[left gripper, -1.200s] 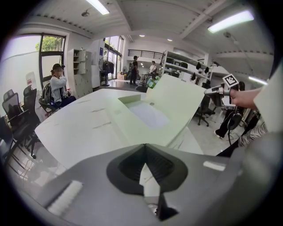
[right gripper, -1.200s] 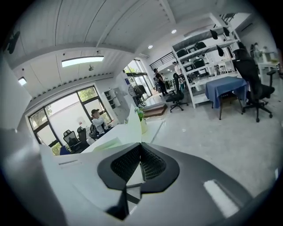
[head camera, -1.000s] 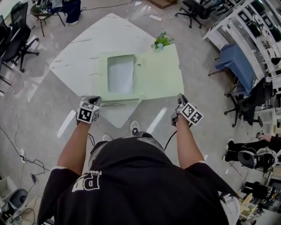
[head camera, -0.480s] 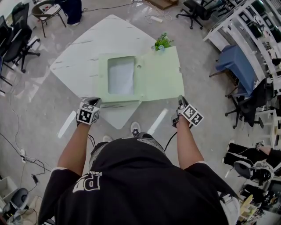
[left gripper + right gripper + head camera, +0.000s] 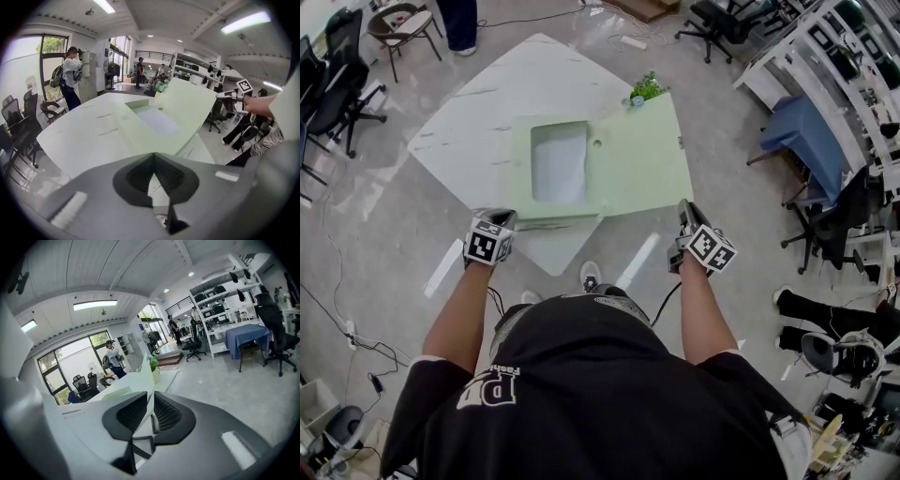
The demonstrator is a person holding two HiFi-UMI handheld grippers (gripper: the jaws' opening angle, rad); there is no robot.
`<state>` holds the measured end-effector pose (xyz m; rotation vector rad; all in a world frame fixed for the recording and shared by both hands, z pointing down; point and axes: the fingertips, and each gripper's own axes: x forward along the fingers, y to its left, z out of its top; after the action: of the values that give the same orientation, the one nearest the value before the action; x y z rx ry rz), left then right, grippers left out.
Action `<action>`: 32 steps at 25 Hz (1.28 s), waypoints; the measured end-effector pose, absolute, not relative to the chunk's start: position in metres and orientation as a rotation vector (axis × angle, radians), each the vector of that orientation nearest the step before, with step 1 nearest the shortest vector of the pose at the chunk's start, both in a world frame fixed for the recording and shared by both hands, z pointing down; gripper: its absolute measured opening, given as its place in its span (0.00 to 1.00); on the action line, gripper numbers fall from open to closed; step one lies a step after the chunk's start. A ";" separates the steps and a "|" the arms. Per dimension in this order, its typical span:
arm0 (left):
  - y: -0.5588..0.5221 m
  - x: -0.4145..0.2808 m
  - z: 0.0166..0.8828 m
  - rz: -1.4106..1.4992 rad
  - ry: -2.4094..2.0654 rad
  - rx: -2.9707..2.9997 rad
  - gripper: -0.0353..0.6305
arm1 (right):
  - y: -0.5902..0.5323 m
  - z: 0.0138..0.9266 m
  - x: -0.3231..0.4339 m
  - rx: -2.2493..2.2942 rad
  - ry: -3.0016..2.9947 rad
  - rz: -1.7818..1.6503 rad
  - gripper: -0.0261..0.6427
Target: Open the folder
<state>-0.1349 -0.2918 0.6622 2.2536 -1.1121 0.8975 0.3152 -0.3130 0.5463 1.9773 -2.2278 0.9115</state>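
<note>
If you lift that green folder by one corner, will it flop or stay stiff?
Probably fairly stiff: the folder has its cover raised as one smooth sheet, without sagging. Likely light, since it looks thin. It may slide easily on the smooth table.

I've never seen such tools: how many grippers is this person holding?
2. The left gripper sits at the folder's near left corner; the right gripper, jaws just opening, has the folder's raised right cover between them.
</note>
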 end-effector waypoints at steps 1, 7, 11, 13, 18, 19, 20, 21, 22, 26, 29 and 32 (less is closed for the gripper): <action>-0.291 -0.136 0.662 0.892 -1.115 2.254 0.13 | -0.313 0.544 0.312 1.971 -2.235 0.902 0.08; -0.291 -0.139 0.650 0.833 -1.140 2.282 0.13 | -0.310 0.530 0.296 1.935 -2.279 0.825 0.12; -0.291 -0.137 0.628 0.747 -1.167 2.298 0.13 | -0.310 0.504 0.284 1.918 -2.329 0.758 0.12; -0.290 -0.137 0.615 0.697 -1.178 2.305 0.13 | -0.309 0.488 0.276 1.905 -2.357 0.697 0.12; -0.283 -0.133 0.582 0.610 -1.197 2.346 0.13 | -0.307 0.452 0.247 1.844 -2.435 0.570 0.12; -0.280 -0.131 0.575 0.599 -1.199 2.359 0.13 | -0.306 0.447 0.240 1.823 -2.452 0.556 0.12; -0.278 -0.130 0.568 0.582 -1.202 2.370 0.13 | -0.305 0.443 0.231 1.799 -2.468 0.542 0.12; -0.276 -0.129 0.562 0.557 -1.205 2.378 0.13 | -0.304 0.439 0.222 1.772 -2.483 0.527 0.12; -0.274 -0.129 0.555 0.529 -1.208 2.384 0.13 | -0.302 0.437 0.213 1.743 -2.497 0.511 0.12; -0.267 -0.128 0.527 0.437 -1.225 2.405 0.13 | -0.293 0.432 0.173 1.610 -2.555 0.481 0.12; -0.262 -0.126 0.510 0.392 -1.244 2.420 0.13 | -0.283 0.434 0.142 1.499 -2.597 0.484 0.12; -0.257 -0.122 0.495 0.345 -1.251 2.437 0.13 | -0.271 0.441 0.111 1.379 -2.631 0.493 0.09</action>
<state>-0.1219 -0.2566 0.4953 2.4372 -1.2506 0.3453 0.1110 -0.2712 0.4406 1.3795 -2.6313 0.4926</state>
